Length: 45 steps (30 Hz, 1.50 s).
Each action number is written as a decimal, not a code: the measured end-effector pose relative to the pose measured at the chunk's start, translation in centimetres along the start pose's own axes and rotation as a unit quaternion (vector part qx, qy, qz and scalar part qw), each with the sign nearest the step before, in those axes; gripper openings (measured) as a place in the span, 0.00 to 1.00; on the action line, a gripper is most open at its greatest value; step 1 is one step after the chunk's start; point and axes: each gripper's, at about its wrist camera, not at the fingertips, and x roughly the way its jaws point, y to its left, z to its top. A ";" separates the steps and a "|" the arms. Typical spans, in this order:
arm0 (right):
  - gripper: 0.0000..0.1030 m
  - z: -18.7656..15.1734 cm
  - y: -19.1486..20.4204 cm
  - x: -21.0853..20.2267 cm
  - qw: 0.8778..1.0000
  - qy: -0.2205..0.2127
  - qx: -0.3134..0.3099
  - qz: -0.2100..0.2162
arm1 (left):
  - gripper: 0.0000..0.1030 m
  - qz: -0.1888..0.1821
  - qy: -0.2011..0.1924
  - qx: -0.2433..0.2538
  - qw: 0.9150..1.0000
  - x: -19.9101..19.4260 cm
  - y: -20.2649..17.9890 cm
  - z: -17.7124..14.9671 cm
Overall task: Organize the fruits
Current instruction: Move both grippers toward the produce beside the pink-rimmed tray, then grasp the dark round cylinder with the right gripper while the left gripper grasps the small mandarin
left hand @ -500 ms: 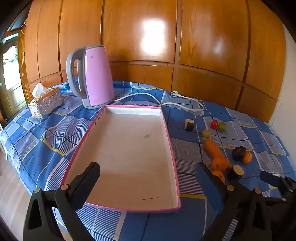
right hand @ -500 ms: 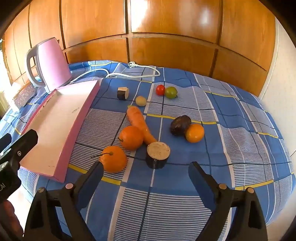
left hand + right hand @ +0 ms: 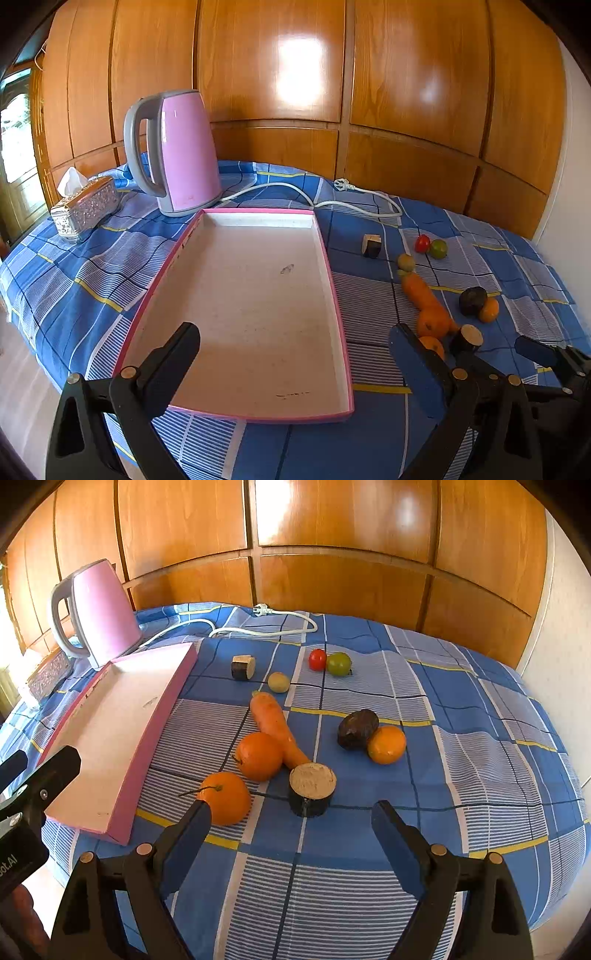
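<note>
The left gripper (image 3: 293,347) hangs with its jaws spread wide and nothing between them, over the near end of the pink-rimmed tray (image 3: 334,291), which lies bare on the blue checked cloth (image 3: 74,280) covering the counter. The right gripper (image 3: 291,821) is likewise spread wide and holds nothing, above the cloth near its front edge. Just beyond its fingers lie an orange with a stem (image 3: 225,803) and a dark cylinder with a pale cut top (image 3: 312,788). Behind them a second orange (image 3: 258,755) touches a carrot (image 3: 275,725) that runs toward the back. To the right, a dark avocado-like fruit (image 3: 357,728) touches a third orange (image 3: 386,744). Farther back sit a small yellowish fruit (image 3: 278,682), another dark cut piece (image 3: 243,667), a red tomato (image 3: 317,659) and a green fruit (image 3: 338,663). A pink kettle (image 3: 184,151) stands at the tray's far end, its white cord (image 3: 354,206) trailing along the back, and a tissue box (image 3: 83,206) sits near the left edge.
</note>
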 end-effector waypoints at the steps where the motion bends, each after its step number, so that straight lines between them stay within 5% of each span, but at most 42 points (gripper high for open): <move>1: 0.87 0.0 0.0 0.0 1.000 -0.001 -0.002 -0.002 | 0.99 -0.001 0.000 0.001 1.000 0.0 -0.1 0.0; 36: 0.77 0.0 -0.4 -0.7 1.000 -0.009 0.009 0.003 | 0.99 -0.018 -0.004 0.013 1.000 -0.7 -0.8 -0.1; 45: 0.73 -0.2 -1.3 -0.3 1.000 -0.004 0.023 0.003 | 0.99 -0.054 0.002 0.024 0.998 -0.6 -1.6 -0.1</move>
